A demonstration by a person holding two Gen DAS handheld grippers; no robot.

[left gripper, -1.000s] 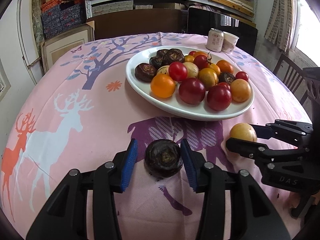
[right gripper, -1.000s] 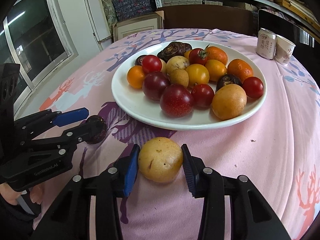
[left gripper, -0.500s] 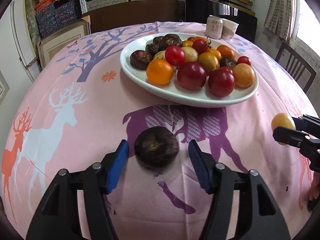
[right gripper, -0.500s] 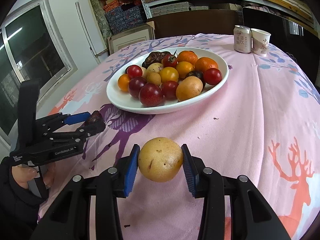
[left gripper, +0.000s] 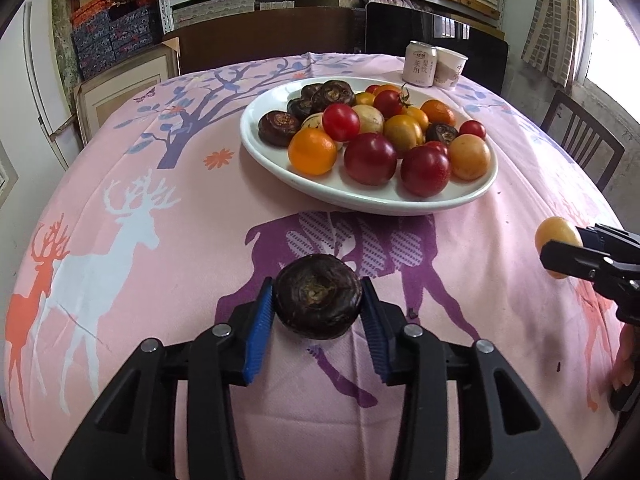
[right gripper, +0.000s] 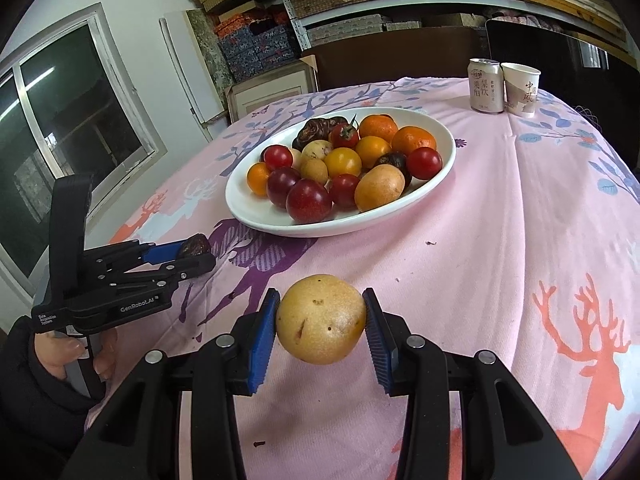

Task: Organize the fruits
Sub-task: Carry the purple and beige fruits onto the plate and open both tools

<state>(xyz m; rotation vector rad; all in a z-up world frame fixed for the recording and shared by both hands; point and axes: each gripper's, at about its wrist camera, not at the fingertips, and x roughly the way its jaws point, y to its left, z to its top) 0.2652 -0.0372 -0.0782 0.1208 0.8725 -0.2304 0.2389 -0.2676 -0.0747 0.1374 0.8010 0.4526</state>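
Since half a second ago the left tongs (left gripper: 318, 308) have closed on the firm chestnut (left gripper: 317, 301) near the plate (left gripper: 360, 200), while the right tongs (right gripper: 320, 318) grip a smooth yellow fruit (right gripper: 321, 319) at its widest middle.

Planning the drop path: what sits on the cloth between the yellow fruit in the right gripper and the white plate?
Only bare pink tablecloth with a few dark crumbs lies between the yellow fruit and the plate, per the right wrist view.

Daylight is pouring in from the window (left gripper: 612, 28), blowing it out to white glare; fisheye distortion is bending the edges, and dark vignetting is closing the corners.
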